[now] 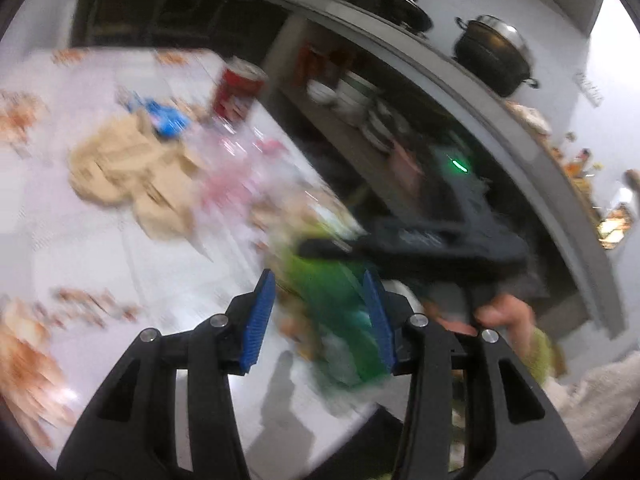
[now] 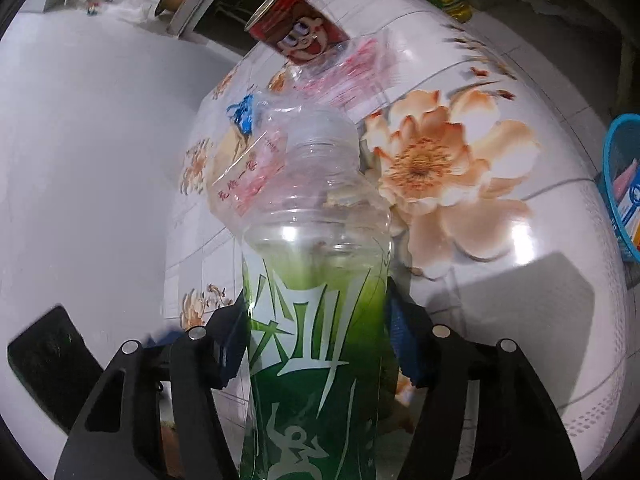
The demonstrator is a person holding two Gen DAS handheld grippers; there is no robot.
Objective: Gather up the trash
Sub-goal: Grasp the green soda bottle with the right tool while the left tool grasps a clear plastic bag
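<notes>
Right gripper (image 2: 316, 344) is clamping a green-label bottle (image 2: 316, 320) around its middle, jaws pressed in on both sides, so that one's clearly in hand. The bottle is looking empty and capped, and it's pointing out over the flowered table (image 2: 500, 240).

Left gripper (image 1: 320, 316) is sitting open with nothing between the pads; the left view is really blurry, but the green bottle (image 1: 340, 320) is showing up just past its tips.

As for progress, I'd say it's early-to-mid. Still lying on the table beyond the bottle: a red can (image 2: 298, 28) at the far edge, a clear wrapper (image 2: 344, 72) with pink print just in front of the can, a blue wrapper (image 2: 242, 114) and some crumpled brown paper (image 1: 132, 168). A blue basket (image 2: 624, 184) is sitting off the table's right side with some stuff already in it, probably the bin.
</notes>
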